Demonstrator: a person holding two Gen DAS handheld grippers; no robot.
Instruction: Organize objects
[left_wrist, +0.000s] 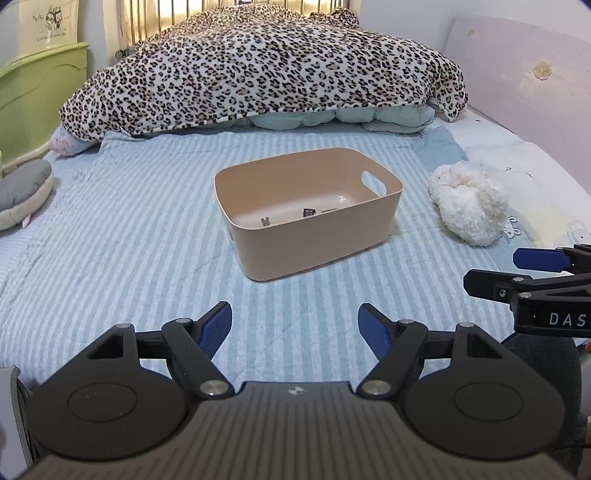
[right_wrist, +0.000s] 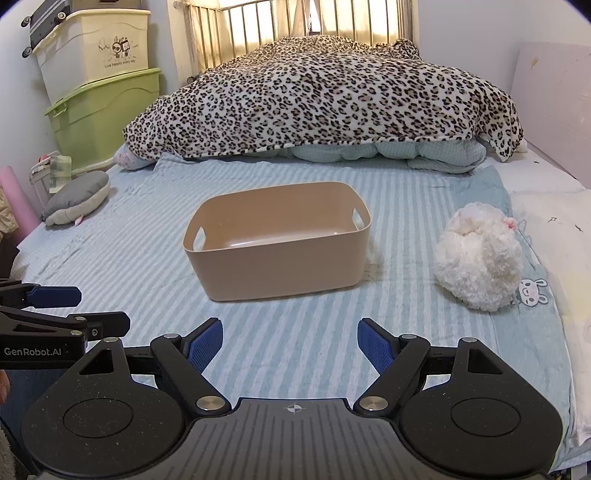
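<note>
A tan plastic bin (left_wrist: 314, 242) with cut-out handles stands in the middle of the striped blue bed; it also shows in the right wrist view (right_wrist: 280, 264). A few small dark items (left_wrist: 308, 212) lie on its floor. A fluffy white plush toy (left_wrist: 467, 205) lies to the bin's right, also in the right wrist view (right_wrist: 478, 254). A grey cushion toy (left_wrist: 22, 192) lies at the bed's left edge, also in the right wrist view (right_wrist: 79, 197). My left gripper (left_wrist: 294, 326) is open and empty, short of the bin. My right gripper (right_wrist: 290, 341) is open and empty beside it.
A leopard-print blanket (left_wrist: 266, 70) is heaped over bedding at the far end. Green and cream storage boxes (right_wrist: 107, 107) stand stacked at the left. A pale headboard panel (left_wrist: 517, 70) runs along the right. A white pillow (right_wrist: 554, 221) lies at the right.
</note>
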